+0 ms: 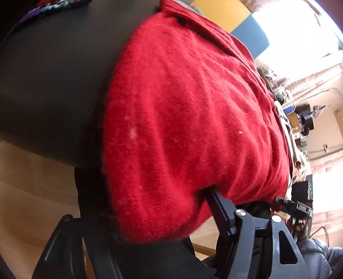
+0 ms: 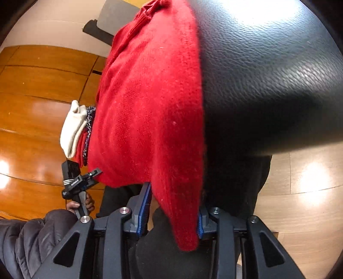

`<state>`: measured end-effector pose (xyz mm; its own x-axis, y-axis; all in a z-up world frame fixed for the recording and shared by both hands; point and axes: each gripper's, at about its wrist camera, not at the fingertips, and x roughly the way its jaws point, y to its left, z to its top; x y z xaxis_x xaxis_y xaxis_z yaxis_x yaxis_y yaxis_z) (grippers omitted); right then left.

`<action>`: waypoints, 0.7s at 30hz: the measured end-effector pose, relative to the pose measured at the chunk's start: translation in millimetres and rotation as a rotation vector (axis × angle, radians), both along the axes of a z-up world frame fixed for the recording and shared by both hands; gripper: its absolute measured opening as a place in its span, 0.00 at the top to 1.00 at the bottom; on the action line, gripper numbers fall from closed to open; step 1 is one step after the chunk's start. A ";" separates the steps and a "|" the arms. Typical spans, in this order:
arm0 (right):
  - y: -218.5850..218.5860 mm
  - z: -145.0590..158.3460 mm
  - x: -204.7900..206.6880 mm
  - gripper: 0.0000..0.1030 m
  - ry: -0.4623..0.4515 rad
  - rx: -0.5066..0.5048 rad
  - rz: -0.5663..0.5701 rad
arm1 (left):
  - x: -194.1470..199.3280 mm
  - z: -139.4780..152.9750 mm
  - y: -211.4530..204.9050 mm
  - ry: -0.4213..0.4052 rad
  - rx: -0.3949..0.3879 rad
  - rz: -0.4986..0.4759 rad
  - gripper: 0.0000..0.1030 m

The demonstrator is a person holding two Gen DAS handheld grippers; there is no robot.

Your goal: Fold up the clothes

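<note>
A red knitted sweater (image 1: 182, 111) lies folded on a black leather-look tabletop (image 1: 53, 75), and its near edge hangs off the table towards me. My left gripper (image 1: 158, 193) stands wide open around that hanging edge. Only its right finger (image 1: 220, 203) shows, because the cloth covers the other one. In the right wrist view the sweater (image 2: 150, 107) drops between the blue pads (image 2: 143, 206) of my right gripper (image 2: 173, 197), which is shut on a hanging corner. The left gripper (image 2: 94, 172) touches the sweater's other corner there. The right gripper (image 1: 285, 202) shows small in the left wrist view.
A pale cloth (image 2: 72, 131) and a speckled one lie beyond the sweater. A patterned garment (image 1: 42, 8) sits at the far table edge. A hand (image 2: 79, 203) and a dark padded sleeve (image 2: 32, 236) hold the left gripper. Wooden floor (image 2: 38, 85) lies below, with a yellow-and-blue chair (image 1: 250, 36) behind.
</note>
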<state>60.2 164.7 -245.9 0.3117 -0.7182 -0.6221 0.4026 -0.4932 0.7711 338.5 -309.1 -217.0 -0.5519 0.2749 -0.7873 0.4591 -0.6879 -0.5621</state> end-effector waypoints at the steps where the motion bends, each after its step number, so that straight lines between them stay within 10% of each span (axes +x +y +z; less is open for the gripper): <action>1: 2.0 0.9 -0.2 0.65 0.001 0.000 -0.012 | 0.5 0.6 0.4 0.005 0.002 0.003 0.31; 7: 14.3 5.9 -6.7 0.65 0.010 0.013 -0.075 | 1.9 16.0 5.9 0.037 -0.009 -0.031 0.37; 9: 13.1 10.6 -5.6 0.68 0.027 0.010 -0.083 | 1.0 27.0 9.5 0.052 -0.045 -0.061 0.69; 11: 7.9 18.2 -2.0 0.90 0.082 0.038 -0.065 | -3.1 32.7 11.5 0.037 -0.095 -0.077 0.86; 21: -20.0 52.9 17.1 0.92 0.209 0.031 0.048 | -7.9 42.0 15.2 0.078 -0.025 -0.122 0.85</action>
